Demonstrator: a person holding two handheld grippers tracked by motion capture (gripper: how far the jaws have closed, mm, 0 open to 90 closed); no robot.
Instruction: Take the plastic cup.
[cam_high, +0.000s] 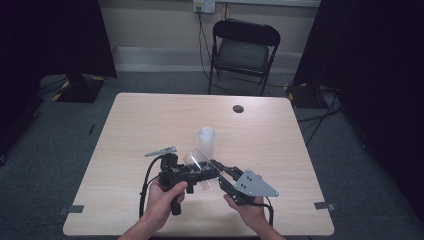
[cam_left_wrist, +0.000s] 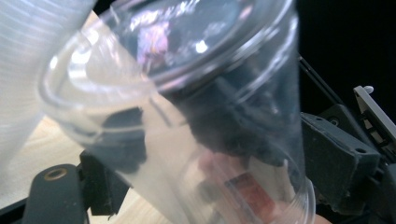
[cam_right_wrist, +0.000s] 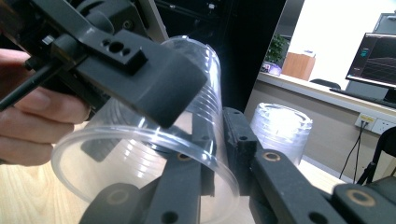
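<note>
The right gripper (cam_right_wrist: 212, 154) is pinching the wall of a clear, ribbed plastic cup (cam_right_wrist: 140, 158) at its rim, 1 jaw inside and 1 outside, holding it tipped on its side above the near middle of the pale wooden table (cam_high: 150, 125). The left gripper (cam_high: 200, 174) is straddling the same cup with its jaws let go; its pads look just clear of the plastic, though the blurred left gripper view leaves that unsure. To finish this hand-over well, the left jaws should be backing straight off without dragging the thin wall. A stack of frosted plastic cups (cam_high: 206, 140) is standing just beyond, so any swing forward risks toppling it. Open tabletop lies left and right, and the near edge is close under both hands.
</note>
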